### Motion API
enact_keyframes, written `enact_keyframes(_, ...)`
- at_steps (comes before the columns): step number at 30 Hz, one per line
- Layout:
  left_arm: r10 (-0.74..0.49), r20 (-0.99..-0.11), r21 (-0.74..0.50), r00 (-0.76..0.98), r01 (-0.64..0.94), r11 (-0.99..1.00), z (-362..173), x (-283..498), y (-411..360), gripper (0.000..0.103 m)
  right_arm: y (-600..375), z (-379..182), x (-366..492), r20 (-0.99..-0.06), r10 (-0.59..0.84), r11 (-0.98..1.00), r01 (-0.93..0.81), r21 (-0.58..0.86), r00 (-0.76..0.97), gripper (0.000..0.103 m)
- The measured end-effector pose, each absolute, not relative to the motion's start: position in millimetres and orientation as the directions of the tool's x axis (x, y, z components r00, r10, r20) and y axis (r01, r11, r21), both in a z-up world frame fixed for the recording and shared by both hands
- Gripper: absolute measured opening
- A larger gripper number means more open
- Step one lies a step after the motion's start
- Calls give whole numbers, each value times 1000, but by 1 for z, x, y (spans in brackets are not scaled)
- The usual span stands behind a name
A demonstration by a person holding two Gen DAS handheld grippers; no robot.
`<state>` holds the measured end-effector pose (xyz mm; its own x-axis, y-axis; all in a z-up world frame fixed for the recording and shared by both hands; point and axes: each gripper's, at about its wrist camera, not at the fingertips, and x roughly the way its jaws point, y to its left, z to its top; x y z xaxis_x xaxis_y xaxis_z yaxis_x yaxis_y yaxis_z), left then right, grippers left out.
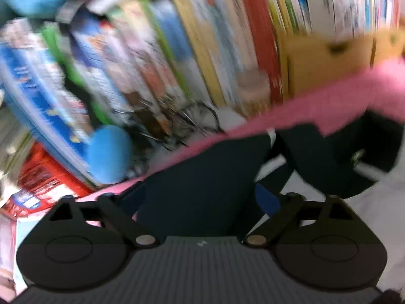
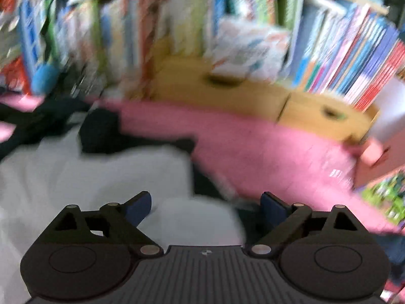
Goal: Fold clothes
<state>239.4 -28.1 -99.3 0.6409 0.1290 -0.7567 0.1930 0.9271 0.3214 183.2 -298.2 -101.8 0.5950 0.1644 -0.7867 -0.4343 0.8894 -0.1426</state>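
Observation:
In the left wrist view a dark navy garment [image 1: 202, 177] fills the space between my left gripper's fingers and hides most of them; only a blue pad [image 1: 267, 200] shows on the right. My left gripper [image 1: 202, 197] looks wide, with the cloth between its fingers; the grip itself is hidden. In the right wrist view my right gripper [image 2: 206, 207] is open and empty, its blue pads [image 2: 139, 206] wide apart above a white garment [image 2: 88, 174]. Dark cloth [image 2: 101, 131] lies beyond it on the pink blanket [image 2: 265, 152]. Both views are blurred by motion.
A pink blanket [image 1: 329, 103] covers the surface. Behind it stand shelves packed with colourful books [image 1: 177, 50], also in the right wrist view [image 2: 341, 58], and yellow wooden drawers [image 2: 227, 93]. A blue plush toy [image 1: 110, 152] sits at the left.

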Motion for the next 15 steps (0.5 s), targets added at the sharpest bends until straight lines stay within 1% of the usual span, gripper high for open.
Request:
enact_keyframes(1, 131, -795, 309, 593, 210, 928, -111, 247, -29, 15, -294, -108, 176, -795, 150, 881, -444, -161, 587, 95)
enact_keyframes(2, 142, -814, 292, 564, 186, 938, -117, 250, -27, 6, -291, -114, 169, -803, 135, 873, -454, -181, 580, 95)
enact_keyframes(3, 144, -810, 262, 568, 132, 956, -117, 248, -19, 4, -289, -117, 164, -808, 126, 866, -461, -193, 575, 95)
enact_keyframes(5, 147, -787, 190, 599, 9, 982, -101, 239, 4, 3, -288, -123, 155, -818, 112, 857, -472, -208, 565, 95)
enact_keyframes(6, 170, -760, 176, 628, -54, 983, -85, 233, 18, 3, -290, -125, 154, -823, 102, 857, -470, -213, 559, 95)
enact_keyframes(9, 267, -667, 130, 695, -245, 961, -29, 202, 72, 3, -295, -135, 157, -839, 43, 862, -444, -243, 542, 95)
enact_keyframes(11, 339, -616, 64, 711, -384, 921, 9, 169, 117, 3, -302, -142, 158, -851, 7, 871, -422, -253, 524, 95)
enact_keyframes(12, 380, -602, 57, 702, -437, 898, 23, 151, 137, 3, -306, -145, 157, -857, -4, 875, -414, -253, 516, 95)
enact_keyframes(13, 403, -603, 53, 688, -469, 881, 32, 132, 156, 4, -310, -148, 156, -862, -15, 878, -405, -254, 507, 95)
enact_keyframes(15, 407, -653, 54, 638, -497, 866, 30, 101, 184, 6, -318, -152, 154, -870, -22, 888, -390, -243, 492, 97)
